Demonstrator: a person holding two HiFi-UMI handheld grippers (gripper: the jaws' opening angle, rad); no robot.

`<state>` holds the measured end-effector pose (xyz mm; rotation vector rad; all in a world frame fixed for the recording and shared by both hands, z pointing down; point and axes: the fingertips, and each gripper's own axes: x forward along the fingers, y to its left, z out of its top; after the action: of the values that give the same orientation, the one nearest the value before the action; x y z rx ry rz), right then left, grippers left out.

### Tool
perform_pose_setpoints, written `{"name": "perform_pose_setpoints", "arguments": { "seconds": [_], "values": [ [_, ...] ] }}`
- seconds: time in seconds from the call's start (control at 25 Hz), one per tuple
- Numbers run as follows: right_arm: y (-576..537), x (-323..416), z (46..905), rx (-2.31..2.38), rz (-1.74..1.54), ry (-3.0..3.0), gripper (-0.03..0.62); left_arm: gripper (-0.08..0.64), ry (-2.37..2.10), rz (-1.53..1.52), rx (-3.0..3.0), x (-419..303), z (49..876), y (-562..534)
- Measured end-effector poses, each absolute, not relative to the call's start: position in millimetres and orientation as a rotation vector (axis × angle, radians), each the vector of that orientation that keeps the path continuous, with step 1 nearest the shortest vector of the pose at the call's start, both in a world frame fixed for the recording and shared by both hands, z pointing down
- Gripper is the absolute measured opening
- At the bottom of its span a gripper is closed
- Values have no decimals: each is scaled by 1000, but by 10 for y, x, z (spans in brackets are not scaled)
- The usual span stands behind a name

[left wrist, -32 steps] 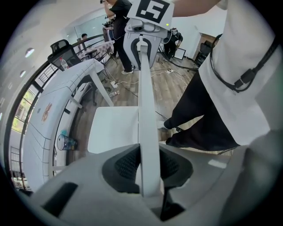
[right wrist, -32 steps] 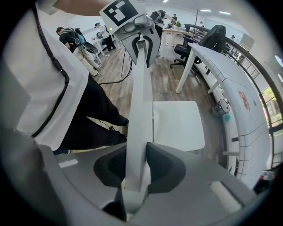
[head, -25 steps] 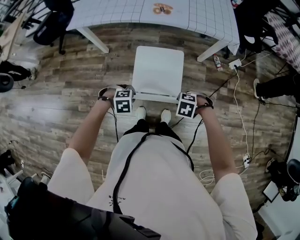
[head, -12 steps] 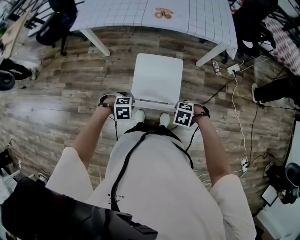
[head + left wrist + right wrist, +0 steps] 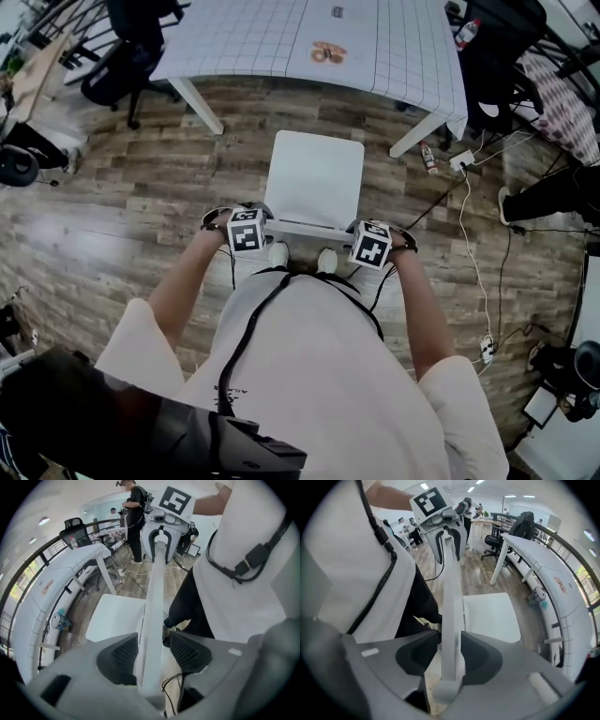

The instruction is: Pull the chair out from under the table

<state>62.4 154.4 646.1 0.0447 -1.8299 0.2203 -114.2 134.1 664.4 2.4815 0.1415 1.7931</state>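
Nearest the camera, the person's white short-sleeved shirt [image 5: 309, 375] fills the lower head view, with a thin black cable [image 5: 246, 347] running down its front; both bare forearms reach forward and down to the grey hand-held tools. Two white shoes [image 5: 278, 253] stand just behind the flat white top rail [image 5: 309, 229] of the chair's backrest. The left gripper [image 5: 253, 217], under its marker cube, straddles the left end of that rail; its jaws have just been opening and stand wide, the rail between them; the seat-side pad [image 5: 123, 656] sits close beside the rail and the other pad [image 5: 187, 652] stands clearly off it, so nothing is clamped. The right gripper [image 5: 367, 240] straddles the right end; its jaws have just been opening too, less widely; the seat-side pad [image 5: 480, 656] lies against the rail [image 5: 452, 588], the pad toward the person's legs stands slightly off, so the hold is loose. Beyond the rail, the white chair with its plain square seat [image 5: 314, 178] stands on the grey-brown wood-plank floor [image 5: 112, 206], wholly out from under the table; a strip of bare floor separates them. Farther off is the white table [image 5: 281, 33] with grid-lined top and slanted legs; a black office chair [image 5: 131, 47] stands at its left end; a white power cable [image 5: 469, 216] trails across the floor at the right.
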Motion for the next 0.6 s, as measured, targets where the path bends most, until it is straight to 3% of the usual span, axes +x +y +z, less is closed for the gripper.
{"name": "perform_pose_setpoints", "arguments": {
  "seconds": [0.16, 0.32, 0.44, 0.6],
  "values": [
    [1483, 597, 6099, 118, 268, -1945, 167, 233, 23, 1551, 2554, -952, 6228, 1253],
    [1329, 471, 5640, 258, 321, -2149, 128, 227, -106, 1293, 2656, -723, 5769, 1096],
    [1078, 420, 5265, 457, 357, -2336, 6, 130, -248, 1039, 2720, -530, 5392, 925],
    [782, 481, 4799, 759, 445, -2537, 5, 78, -379, 760, 2761, -359, 4928, 752]
  ]
}}
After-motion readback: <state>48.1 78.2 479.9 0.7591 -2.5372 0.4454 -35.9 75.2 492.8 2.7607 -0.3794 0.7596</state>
